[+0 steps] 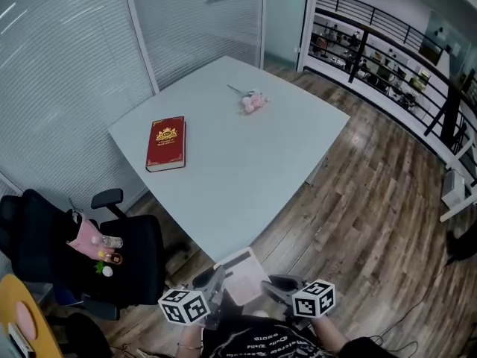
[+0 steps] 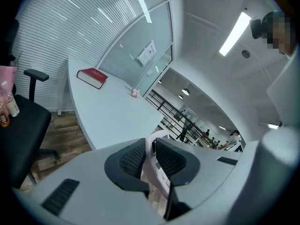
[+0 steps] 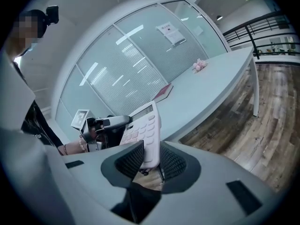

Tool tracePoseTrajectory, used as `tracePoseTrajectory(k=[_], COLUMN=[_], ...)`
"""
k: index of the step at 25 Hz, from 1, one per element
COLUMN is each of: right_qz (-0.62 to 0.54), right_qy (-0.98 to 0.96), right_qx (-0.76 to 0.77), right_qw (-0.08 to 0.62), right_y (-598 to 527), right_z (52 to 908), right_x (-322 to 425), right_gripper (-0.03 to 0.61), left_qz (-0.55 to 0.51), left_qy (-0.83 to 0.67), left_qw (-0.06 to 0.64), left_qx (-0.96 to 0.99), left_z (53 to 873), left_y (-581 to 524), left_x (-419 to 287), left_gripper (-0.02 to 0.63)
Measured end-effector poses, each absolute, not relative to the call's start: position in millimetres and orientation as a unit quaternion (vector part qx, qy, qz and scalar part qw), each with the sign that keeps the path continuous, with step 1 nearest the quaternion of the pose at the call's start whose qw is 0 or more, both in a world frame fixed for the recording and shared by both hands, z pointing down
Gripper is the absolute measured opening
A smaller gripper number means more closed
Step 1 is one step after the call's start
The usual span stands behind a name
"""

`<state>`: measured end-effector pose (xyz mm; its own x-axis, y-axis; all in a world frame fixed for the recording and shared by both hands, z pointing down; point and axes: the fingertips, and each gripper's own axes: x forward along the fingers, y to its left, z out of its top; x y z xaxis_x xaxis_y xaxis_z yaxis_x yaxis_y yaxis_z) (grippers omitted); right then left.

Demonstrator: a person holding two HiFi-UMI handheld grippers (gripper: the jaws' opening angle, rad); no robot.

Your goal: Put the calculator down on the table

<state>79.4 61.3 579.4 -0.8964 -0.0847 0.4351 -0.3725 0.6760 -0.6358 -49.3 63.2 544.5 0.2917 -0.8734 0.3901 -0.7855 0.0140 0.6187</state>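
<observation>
Table: I see the pale table (image 1: 238, 162) ahead of me. Its near corner is close to my grippers.
Red book: a red book (image 1: 166, 143) lies flat on the far left part of the table, well away from me.
Calculator: the white calculator (image 1: 242, 278) is up in the air by the table's near corner, not resting on it.
Left gripper: my left gripper (image 1: 218, 278) pinches the calculator's left edge, jaws narrow.
Right gripper: my right gripper (image 1: 272, 284) pinches its right edge the same way.
Done: I think only the pick-up is done.
Left to do: bring it over the table, lower it flat, let go with both.
</observation>
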Motion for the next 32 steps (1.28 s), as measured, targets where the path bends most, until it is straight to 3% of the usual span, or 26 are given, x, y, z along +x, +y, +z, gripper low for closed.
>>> tracePoseTrajectory(k=[12,32], right_qz=[0.362,0.348], right_qy=[-0.899,-0.894], right_qx=[0.155,0.195], right_qw=[0.193,0.202], right_y=[-32.2,-130.9], right_z=[568.5,556.1], right_x=[-33.9,-76.8], right_gripper=[0.115,0.115], left_qz=[-0.049,-0.024], left_qy=[-0.582,-0.57], left_qw=[0.384,0.368], left_qx=[0.715,0.734], left_z=[532.2,512.9], left_y=[-36.1,-138.5], left_x=[-161.6,-203.2], left_gripper=[0.08,0.08])
